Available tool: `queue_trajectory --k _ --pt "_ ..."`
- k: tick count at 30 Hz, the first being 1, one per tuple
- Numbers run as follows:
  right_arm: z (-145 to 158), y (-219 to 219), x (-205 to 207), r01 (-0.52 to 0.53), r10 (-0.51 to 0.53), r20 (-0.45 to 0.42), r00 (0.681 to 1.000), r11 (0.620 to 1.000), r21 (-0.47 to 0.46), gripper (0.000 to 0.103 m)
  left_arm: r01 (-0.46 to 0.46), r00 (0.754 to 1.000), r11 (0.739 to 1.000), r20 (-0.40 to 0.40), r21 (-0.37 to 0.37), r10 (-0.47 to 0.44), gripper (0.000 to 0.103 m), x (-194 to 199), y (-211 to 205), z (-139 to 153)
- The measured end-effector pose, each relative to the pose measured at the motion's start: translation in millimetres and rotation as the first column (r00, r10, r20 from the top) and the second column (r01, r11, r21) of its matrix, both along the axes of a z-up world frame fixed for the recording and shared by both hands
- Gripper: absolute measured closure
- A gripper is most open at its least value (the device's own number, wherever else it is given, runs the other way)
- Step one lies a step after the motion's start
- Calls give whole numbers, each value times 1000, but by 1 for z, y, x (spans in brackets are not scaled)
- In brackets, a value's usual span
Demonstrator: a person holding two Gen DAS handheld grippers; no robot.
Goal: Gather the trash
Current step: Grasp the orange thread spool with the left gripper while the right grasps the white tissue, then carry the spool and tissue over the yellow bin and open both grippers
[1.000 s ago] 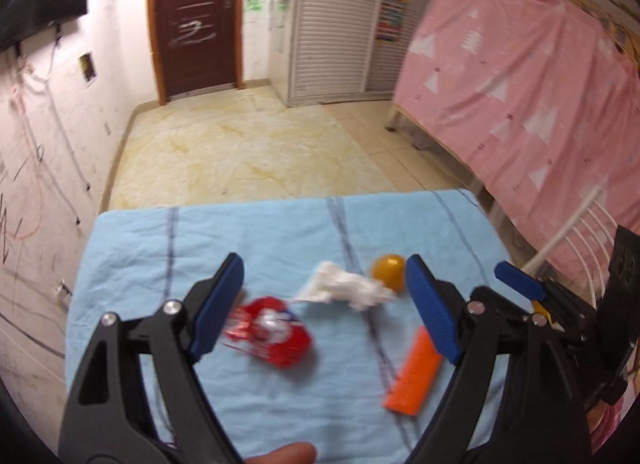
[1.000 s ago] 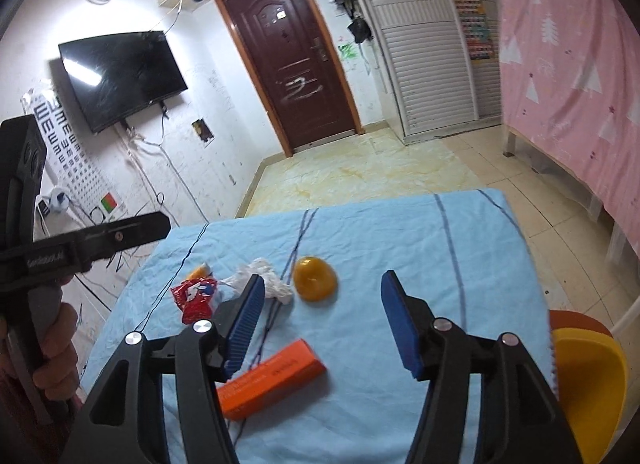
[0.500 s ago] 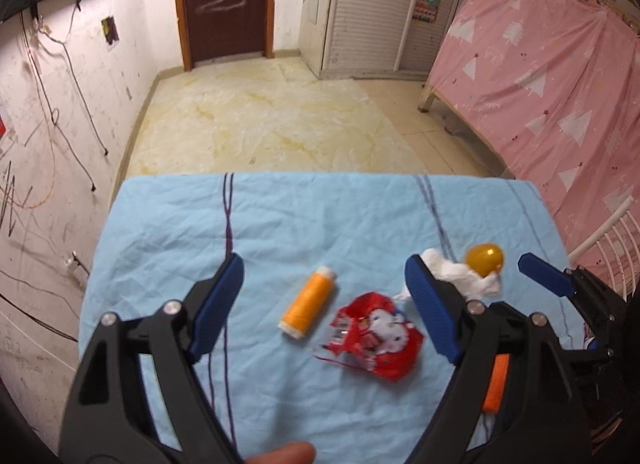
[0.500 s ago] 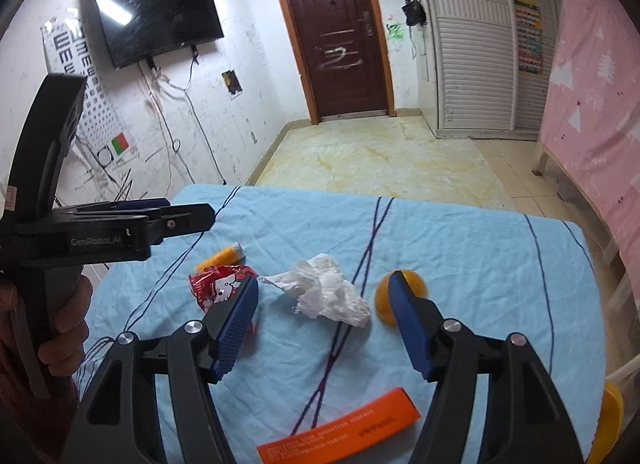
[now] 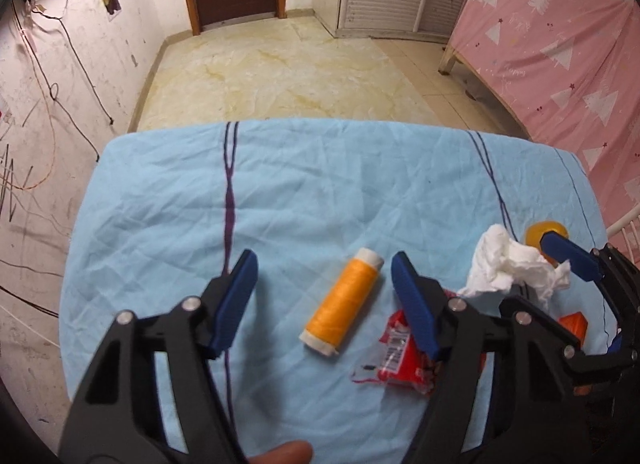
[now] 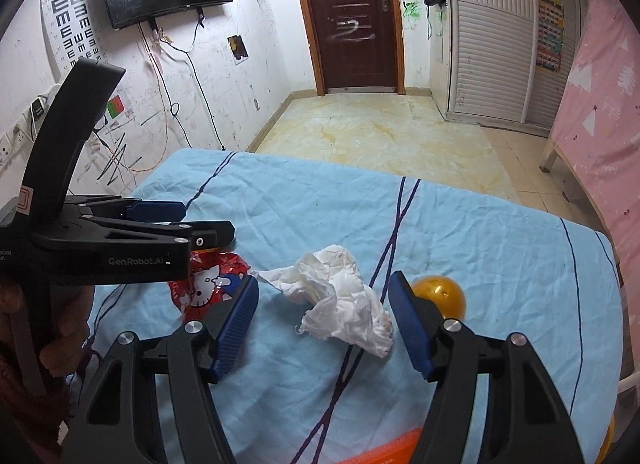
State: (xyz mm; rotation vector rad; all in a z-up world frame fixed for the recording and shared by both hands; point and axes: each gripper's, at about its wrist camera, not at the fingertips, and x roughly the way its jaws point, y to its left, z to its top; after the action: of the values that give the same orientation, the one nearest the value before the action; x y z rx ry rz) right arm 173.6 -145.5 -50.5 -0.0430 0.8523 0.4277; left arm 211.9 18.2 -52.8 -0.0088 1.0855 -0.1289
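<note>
The crumpled tissue (image 6: 344, 300) is framed on the blue-clothed table (image 6: 500, 264) between the right gripper's (image 6: 322, 324) released, empty jaws, while the left gripper (image 5: 324, 296), jaws just narrowed, is spread around the thread spool (image 5: 342, 306).

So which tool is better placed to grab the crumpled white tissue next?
Right. The right tool is open with the crumpled white tissue lying between its fingers, nothing held. The left tool, jaws just closing, frames the orange thread spool instead.
</note>
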Motion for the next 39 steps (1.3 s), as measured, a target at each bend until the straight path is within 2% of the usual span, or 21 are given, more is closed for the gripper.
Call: queue_trajectory --k 1,12,16,17,18,19,20,21,23,29,39 --pt "-2 2 2 -1 1 -7 1000 1000 -9 42 0 1000 1000 -5 4 0 41 1 0 -2" --pt "-14 11 12 -15 14 -39 999 999 -32 42 2 1000 998 23 59 -3 52 -1 -6 -3" --pt "-17 9 14 -6 4 -50 999 999 -40 42 24 999 997 33 73 -27 74 -10 -10 -3" --pt "-18 8 14 -6 4 -54 999 999 -39 45 31 999 996 36 80 -34 82 -13 -12 -3" --pt "-18 7 14 -5 3 -53 999 999 -45 56 32 999 996 37 83 -35 85 -15 -13 -2" --pt "-18 8 14 -4 1 -45 999 998 -61 61 29 999 996 37 83 -33 88 -18 -13 -2" --pt "-18 8 13 6 -8 -35 999 997 -75 70 22 999 997 38 79 -25 88 -19 -13 -2" --pt "-18 7 13 11 -13 -30 999 997 -73 74 15 999 997 37 71 -17 88 -20 -12 -3" --pt "-16 3 11 23 -25 -20 999 998 -58 76 -4 1000 999 28 46 3 88 -21 -3 -3" --pt "-7 -4 3 31 -31 1 1000 999 -13 76 -52 998 998 44 21 51 88 -25 14 9" --pt "8 -6 -11 34 -35 32 999 999 33 76 -65 994 998 88 21 63 88 -43 15 24"
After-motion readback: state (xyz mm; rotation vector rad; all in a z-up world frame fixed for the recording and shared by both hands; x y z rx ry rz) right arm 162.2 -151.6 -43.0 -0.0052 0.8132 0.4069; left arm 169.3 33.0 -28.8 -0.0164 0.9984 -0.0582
